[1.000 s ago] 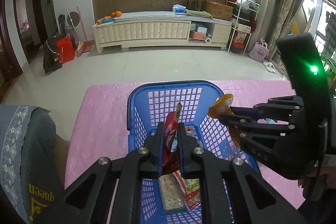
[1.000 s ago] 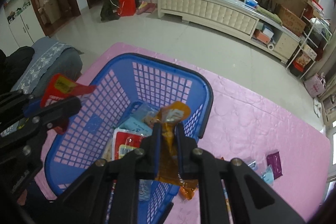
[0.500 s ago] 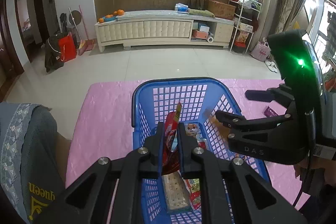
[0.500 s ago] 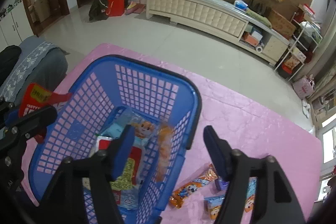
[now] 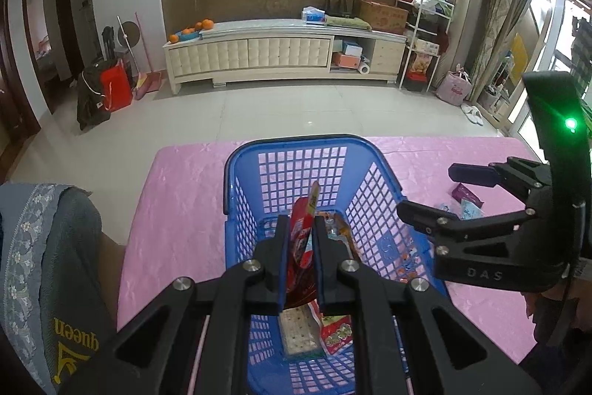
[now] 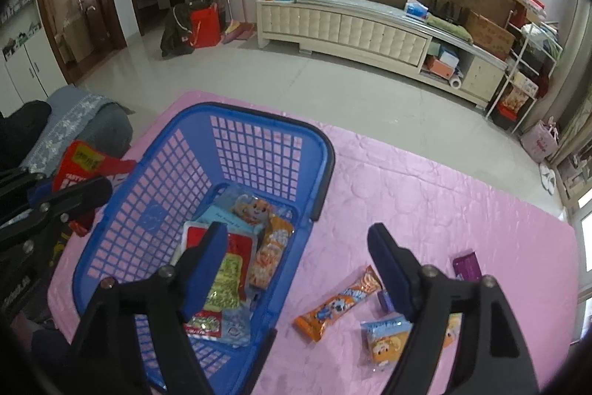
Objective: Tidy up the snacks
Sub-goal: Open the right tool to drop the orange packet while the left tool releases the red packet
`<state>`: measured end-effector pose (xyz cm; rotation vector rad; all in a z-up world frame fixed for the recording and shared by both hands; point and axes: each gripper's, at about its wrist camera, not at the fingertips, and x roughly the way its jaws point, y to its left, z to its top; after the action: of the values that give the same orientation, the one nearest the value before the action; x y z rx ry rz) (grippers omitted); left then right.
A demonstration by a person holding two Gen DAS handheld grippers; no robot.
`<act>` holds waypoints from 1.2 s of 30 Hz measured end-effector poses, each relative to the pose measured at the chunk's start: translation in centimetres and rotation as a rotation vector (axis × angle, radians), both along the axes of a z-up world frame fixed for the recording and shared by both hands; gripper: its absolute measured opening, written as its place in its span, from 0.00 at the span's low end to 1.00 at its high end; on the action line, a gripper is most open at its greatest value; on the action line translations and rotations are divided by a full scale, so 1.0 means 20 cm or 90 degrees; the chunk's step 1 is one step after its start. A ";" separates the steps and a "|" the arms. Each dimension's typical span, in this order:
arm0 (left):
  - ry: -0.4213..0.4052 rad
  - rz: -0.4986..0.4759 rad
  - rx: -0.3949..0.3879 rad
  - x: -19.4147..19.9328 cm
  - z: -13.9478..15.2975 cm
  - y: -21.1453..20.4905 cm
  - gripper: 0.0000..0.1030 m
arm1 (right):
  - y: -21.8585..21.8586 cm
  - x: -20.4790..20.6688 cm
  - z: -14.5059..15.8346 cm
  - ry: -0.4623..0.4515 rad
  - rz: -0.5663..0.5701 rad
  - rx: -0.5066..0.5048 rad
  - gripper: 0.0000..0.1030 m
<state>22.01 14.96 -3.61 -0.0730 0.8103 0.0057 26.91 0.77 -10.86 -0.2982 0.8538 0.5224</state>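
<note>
Desk under pink cloth carries a blue basket at left, part-filled. Left tool is clamped on a red packet above it. Right tool, jaws just opened wide, is empty. Orange snack bar lies near right: light, crinkly, slippery; best pinched mid-length.

Blue lattice basket on a pink desk, red packet in black claws, orange cartoon-printed packet beside it.
</note>
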 end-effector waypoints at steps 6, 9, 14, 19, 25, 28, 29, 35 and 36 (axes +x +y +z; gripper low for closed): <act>-0.002 -0.017 0.003 0.01 0.03 -0.05 0.10 | -0.07 -0.04 0.02 0.004 -0.002 0.028 0.79; 0.006 -0.028 0.011 0.06 0.01 -0.08 0.10 | -0.09 -0.02 0.01 0.012 -0.005 0.037 0.79; 0.024 -0.042 0.009 0.14 -0.04 -0.13 0.10 | -0.13 0.03 -0.02 0.028 -0.012 0.047 0.80; 0.038 -0.051 0.010 0.22 -0.08 -0.16 0.10 | -0.15 0.08 -0.04 0.032 -0.011 0.049 0.82; 0.057 -0.056 0.010 0.31 -0.13 -0.17 0.10 | -0.17 0.15 -0.08 0.039 -0.012 0.054 0.82; 0.062 -0.050 -0.005 0.37 -0.13 -0.16 0.11 | -0.18 0.20 -0.09 0.042 -0.017 0.058 0.82; 0.061 -0.045 -0.004 0.39 -0.13 -0.16 0.13 | -0.19 0.21 -0.09 0.042 -0.017 0.059 0.82; 0.053 -0.031 0.017 0.44 -0.13 -0.16 0.22 | -0.21 0.27 -0.10 0.034 -0.007 0.045 0.82; 0.051 -0.024 0.031 0.45 -0.13 -0.16 0.29 | -0.21 0.28 -0.10 0.034 -0.009 0.046 0.82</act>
<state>31.03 11.84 -6.18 -0.0115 0.8913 -0.0069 32.51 -3.38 -12.83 -0.2132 0.8866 0.5486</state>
